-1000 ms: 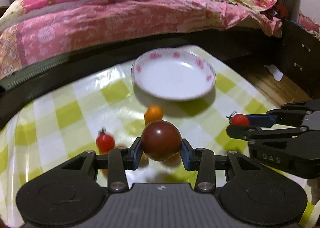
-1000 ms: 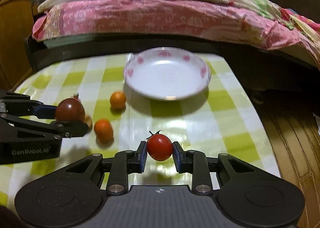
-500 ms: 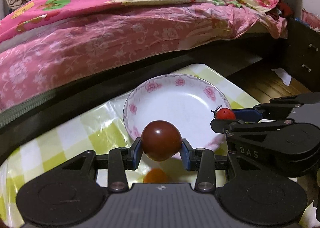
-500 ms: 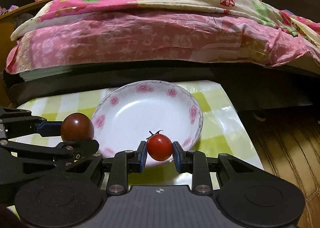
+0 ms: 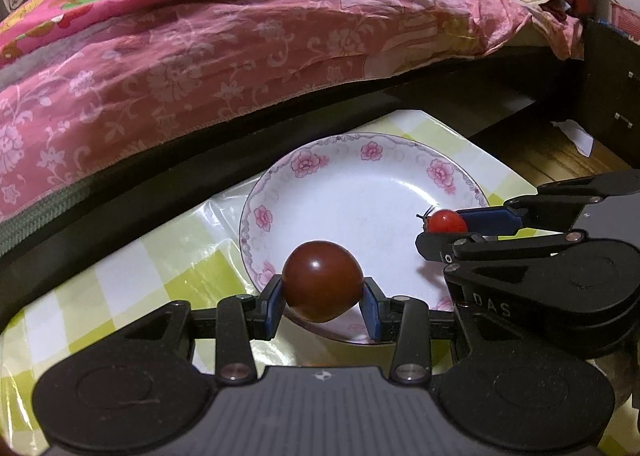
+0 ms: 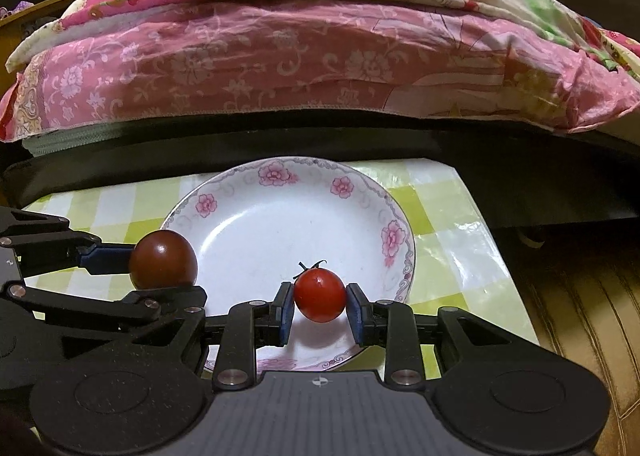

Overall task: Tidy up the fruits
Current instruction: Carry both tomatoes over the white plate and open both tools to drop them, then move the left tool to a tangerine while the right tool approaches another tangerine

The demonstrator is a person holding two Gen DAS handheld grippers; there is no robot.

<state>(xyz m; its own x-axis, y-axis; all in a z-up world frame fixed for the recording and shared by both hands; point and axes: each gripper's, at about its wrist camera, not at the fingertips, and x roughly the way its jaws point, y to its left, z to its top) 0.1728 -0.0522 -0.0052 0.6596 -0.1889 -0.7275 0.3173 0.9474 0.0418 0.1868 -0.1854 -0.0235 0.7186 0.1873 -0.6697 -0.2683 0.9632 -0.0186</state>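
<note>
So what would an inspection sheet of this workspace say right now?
Surface: table with a green-and-white checked cloth.
Job's things: white floral plate, nothing in it; dark brown-red tomato and red cherry tomato, both held above the plate.
Clutter: nothing seen on the visible cloth.
Grippers: left gripper is closed on the dark tomato; right gripper grips the cherry tomato, its jaws having just eased open slightly with the fruit between the pads.
Cables: nothing seen.
Surroundings: bed with pink floral bedding just behind the table; wooden floor with a white paper scrap.
</note>
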